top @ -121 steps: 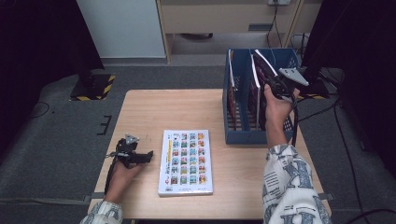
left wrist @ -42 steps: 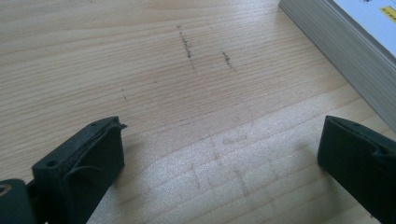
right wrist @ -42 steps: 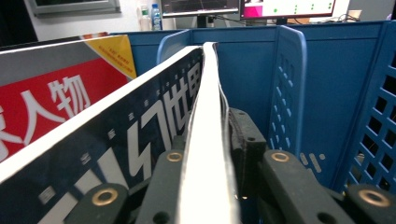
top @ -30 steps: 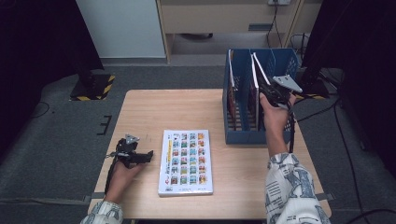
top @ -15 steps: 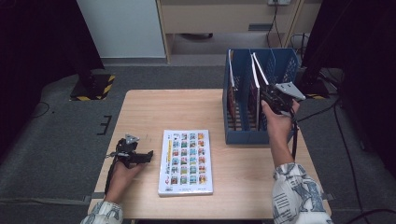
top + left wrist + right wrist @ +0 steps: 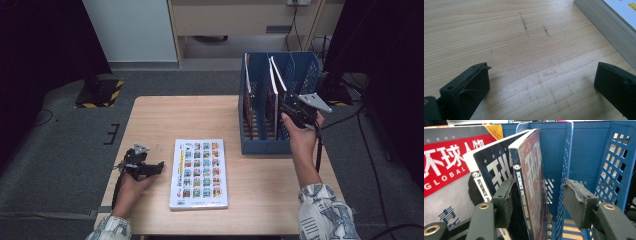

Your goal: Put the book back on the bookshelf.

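Looking from above, the right tongs (image 6: 292, 111) are at the blue rack (image 6: 305, 75), the left tongs (image 6: 150, 167) lie released on the desk (image 6: 200, 115). In the right gripper view, the jaws have just been opening; the magazine (image 6: 531, 182) stands between them, the right pad apart from it.

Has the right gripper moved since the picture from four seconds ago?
Yes. The right gripper has shifted slightly rightward and toward the near end of the blue file rack, and its jaws have just been opening around a magazine.
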